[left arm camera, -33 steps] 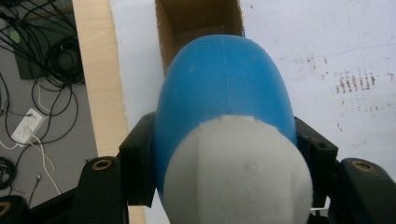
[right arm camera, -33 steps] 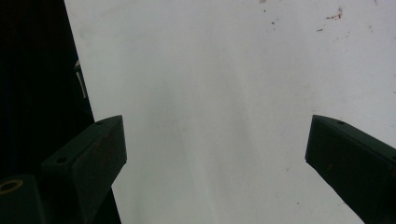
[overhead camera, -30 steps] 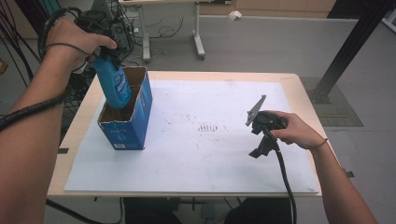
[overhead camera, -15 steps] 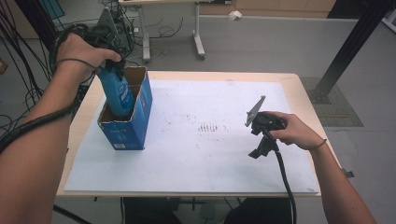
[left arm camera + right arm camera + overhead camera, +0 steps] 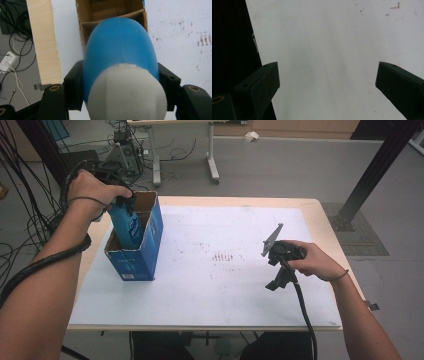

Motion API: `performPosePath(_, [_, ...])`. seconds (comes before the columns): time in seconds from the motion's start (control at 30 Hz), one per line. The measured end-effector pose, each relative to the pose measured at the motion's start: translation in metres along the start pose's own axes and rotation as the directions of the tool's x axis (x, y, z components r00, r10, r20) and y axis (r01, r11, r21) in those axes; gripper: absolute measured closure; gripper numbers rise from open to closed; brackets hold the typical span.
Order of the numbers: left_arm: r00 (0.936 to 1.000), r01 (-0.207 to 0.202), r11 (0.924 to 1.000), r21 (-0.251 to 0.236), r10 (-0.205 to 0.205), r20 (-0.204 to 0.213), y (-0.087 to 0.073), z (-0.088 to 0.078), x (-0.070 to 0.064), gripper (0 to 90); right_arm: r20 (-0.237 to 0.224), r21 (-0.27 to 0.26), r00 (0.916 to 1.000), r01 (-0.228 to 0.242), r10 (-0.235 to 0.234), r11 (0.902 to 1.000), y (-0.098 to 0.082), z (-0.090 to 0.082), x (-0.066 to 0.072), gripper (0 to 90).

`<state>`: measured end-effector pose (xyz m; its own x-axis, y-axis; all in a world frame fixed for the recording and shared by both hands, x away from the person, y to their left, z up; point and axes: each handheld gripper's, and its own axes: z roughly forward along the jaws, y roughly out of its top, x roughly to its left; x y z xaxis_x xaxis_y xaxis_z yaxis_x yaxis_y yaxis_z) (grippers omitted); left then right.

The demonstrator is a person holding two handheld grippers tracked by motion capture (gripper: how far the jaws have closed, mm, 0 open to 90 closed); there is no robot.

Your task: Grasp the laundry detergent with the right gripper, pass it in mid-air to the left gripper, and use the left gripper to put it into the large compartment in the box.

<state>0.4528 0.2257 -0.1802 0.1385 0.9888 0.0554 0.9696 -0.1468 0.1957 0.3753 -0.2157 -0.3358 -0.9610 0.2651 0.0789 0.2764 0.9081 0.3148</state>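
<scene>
Left gripper [image 5: 120, 82] clamped on blue bottle [image 5: 128, 225] inside cardboard box [image 5: 142, 257] (right gripper [image 5: 327, 77] agape).

I see a blue plastic bottle [image 5: 129, 226] with a pale white cap [image 5: 127, 93], standing nearly upright, cap end up, its lower part already down inside an open-topped blue cardboard box [image 5: 145, 251]. From the left gripper view I look down its rounded blue shoulder toward the brown cardboard interior, where a divider splits the box into compartments; the bottle sits over the nearer one. The box stands upright at the left side of the tabletop [image 5: 215, 300], on the white sheet, its brown inner walls showing above a printed blue outside.
</scene>
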Motion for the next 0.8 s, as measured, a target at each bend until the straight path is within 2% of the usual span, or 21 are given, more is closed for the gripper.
performPosePath(0.8, [1.0,0.007,0.9999,0.012,-0.007,0.001,-0.008,0.038,-0.003,37.8,0.004,0.007,1.0,-0.004,0.004,1.0,0.0,0.002,0.0,5.0])
